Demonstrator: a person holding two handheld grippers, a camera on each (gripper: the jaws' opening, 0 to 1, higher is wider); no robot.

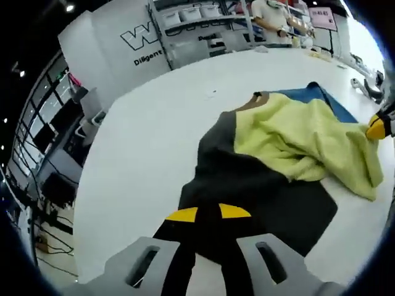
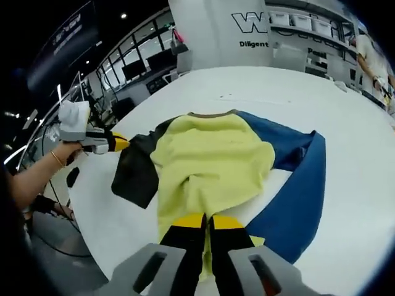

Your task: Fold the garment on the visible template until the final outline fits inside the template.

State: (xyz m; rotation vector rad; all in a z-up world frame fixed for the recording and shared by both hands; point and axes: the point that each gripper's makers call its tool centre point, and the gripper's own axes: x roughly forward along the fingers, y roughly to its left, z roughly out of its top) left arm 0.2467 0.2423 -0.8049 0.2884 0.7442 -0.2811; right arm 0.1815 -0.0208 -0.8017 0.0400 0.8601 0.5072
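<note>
just ahead of the right claw (image 2: 207, 217), on the white table (image 2: 345, 117): a garment (image 2: 210, 157) in three colours, yellow body running straight away from the jaws toward the collar at the far end. long axis in line with this claw. blue panel (image 2: 296, 191) off to the claw's right, spread flat; dark panel (image 2: 137, 169) off to its left. right jaws drawn together with the yellow hem between or under the tips, so probably pinching cloth, though cannot tell for sure.

in front of the left claw (image 1: 208, 213): the same garment seen from its side, dark panel (image 1: 247, 185) nearest and directly under the tips, yellow heap (image 1: 302, 139) beyond, blue (image 1: 315, 95) farthest. long axis crosswise to this claw. left jaws nearly closed over the dark edge; grip on it not clear either.

no separate template outline to be made out in either view.

judging by the layout: right claw nearer the yellow hem and placed to carry it along the axis toward the collar; left claw nearer the dark panel, placed to fold it inward across the body. yellow part bunched, so fold far from done.
</note>
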